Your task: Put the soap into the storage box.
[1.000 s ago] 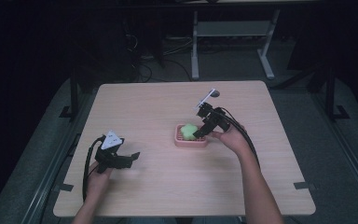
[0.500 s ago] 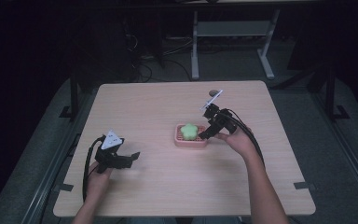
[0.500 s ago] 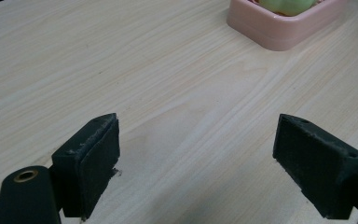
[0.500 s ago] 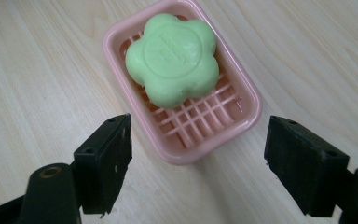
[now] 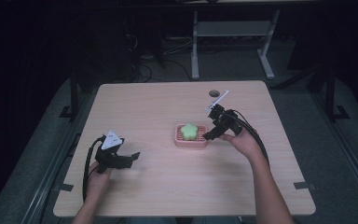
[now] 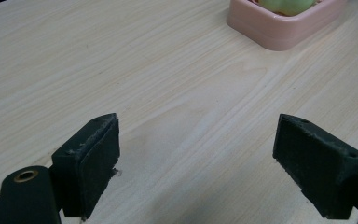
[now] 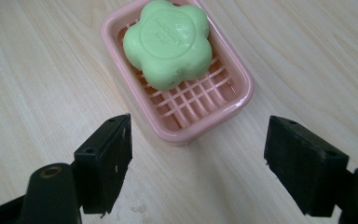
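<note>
Mid-frame, right gripper (image 7: 198, 158), jaws apart, could nudge the pink soap dish (image 7: 233, 105); left gripper (image 6: 196, 163) also gapes, empty.

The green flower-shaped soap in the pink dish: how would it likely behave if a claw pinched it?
The soap looks like a solid moulded bar, so probably stiff. Its smooth rounded lobes may slip between flat pads. It sits loose on the slatted pink dish, which looks light, so a push would likely slide both.

Right gripper (image 7: 198, 163) fingers standing wide apart; green soap (image 7: 168, 41) sitting in pink dish (image 7: 242, 88) on desk (image 7: 37, 84) just beyond them.
</note>
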Tool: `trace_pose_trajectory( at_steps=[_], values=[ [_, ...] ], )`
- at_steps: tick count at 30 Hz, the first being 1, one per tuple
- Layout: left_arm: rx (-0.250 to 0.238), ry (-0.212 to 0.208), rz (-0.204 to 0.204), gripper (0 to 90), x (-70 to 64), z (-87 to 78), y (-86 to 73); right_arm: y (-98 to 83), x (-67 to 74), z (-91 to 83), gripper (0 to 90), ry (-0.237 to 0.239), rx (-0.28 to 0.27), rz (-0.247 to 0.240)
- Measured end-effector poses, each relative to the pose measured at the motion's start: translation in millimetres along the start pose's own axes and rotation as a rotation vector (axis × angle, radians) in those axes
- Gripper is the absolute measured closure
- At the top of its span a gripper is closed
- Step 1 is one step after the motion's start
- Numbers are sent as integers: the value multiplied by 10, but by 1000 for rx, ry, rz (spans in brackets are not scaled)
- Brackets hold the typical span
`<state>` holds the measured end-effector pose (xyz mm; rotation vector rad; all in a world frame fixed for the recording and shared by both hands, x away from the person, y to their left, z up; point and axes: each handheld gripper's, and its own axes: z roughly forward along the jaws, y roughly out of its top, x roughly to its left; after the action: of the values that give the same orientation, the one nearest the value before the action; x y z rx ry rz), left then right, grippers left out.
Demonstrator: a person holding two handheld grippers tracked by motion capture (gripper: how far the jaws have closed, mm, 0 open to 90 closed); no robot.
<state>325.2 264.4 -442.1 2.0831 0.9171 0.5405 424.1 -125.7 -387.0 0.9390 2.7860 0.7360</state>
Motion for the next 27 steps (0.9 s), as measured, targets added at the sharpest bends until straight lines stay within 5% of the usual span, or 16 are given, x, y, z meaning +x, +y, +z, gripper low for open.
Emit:
trace_pose_trajectory(
  at_steps=[27],
  values=[
    [-3, -2, -5, 144, 4, 0, -2, -240, -32, -101, 227, -3, 1, 27]
  ],
)
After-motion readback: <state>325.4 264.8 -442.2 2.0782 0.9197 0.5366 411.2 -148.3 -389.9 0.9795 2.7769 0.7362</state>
